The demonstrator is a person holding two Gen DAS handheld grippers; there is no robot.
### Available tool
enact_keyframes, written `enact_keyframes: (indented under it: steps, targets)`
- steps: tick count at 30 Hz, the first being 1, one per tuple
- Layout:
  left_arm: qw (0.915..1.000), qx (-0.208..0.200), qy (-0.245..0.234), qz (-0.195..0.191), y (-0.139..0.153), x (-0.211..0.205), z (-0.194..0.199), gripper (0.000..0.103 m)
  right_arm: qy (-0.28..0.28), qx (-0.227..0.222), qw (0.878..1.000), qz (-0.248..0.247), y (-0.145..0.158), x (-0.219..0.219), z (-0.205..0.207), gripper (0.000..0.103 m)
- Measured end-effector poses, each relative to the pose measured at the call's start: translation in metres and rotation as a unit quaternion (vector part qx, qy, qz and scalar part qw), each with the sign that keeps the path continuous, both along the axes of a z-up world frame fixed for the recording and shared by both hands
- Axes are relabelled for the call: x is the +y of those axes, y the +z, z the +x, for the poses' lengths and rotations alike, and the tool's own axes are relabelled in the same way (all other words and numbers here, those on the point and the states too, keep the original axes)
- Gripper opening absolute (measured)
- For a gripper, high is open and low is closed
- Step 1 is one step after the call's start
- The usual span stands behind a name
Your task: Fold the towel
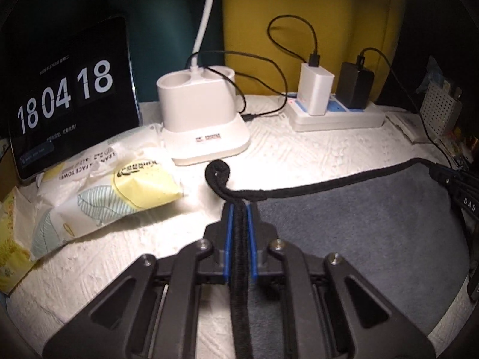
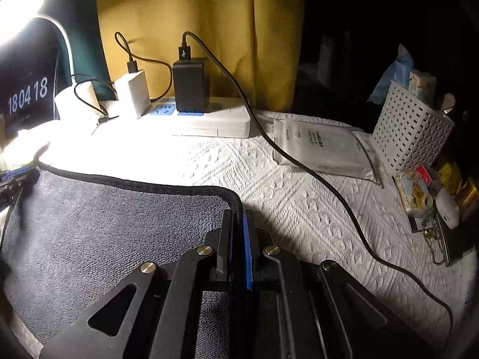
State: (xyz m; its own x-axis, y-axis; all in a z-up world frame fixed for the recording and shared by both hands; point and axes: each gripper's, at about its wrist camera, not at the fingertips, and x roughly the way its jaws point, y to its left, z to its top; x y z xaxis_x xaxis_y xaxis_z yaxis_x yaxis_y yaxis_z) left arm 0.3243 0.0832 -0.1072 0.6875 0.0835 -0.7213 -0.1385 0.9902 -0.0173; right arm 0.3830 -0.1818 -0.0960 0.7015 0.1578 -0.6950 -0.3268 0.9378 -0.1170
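Note:
A grey towel (image 1: 359, 227) with a black stitched border lies on a white textured cover; it also shows in the right wrist view (image 2: 104, 218). My left gripper (image 1: 239, 206) is shut on the towel's black edge at its far left corner, where the border curls up. My right gripper (image 2: 238, 212) is shut on the towel's far right corner. The far edge stretches between the two grippers. The right gripper shows at the right edge of the left wrist view (image 1: 461, 191), and the left gripper at the left edge of the right wrist view (image 2: 15, 179).
A tablet clock (image 1: 66, 95), a pack of face towels (image 1: 113, 185) and a white lamp base (image 1: 203, 113) stand far left. A power strip (image 1: 335, 113) with chargers sits at the back. A black cable (image 2: 329, 197), a white pouch (image 2: 323, 149) and a white basket (image 2: 410, 128) are on the right.

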Motion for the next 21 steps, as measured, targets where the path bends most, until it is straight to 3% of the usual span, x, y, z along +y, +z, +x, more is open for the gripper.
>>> enact_keyframes:
  steps: [7,14,21]
  targets:
    - [0.9994,0.029,0.006,-0.019,-0.013,0.008,0.007,0.012,-0.005,0.028,1.000,-0.012,-0.008,0.003,0.009,0.007]
    - [0.9994,0.030,0.014,-0.013,-0.012,0.009,0.007,0.019,-0.006,0.031,0.999,-0.021,-0.010,0.005,0.009,0.007]
    - [0.9992,0.031,0.020,-0.013,-0.008,0.010,0.001,0.023,-0.013,0.031,0.999,-0.029,-0.010,0.007,0.008,0.016]
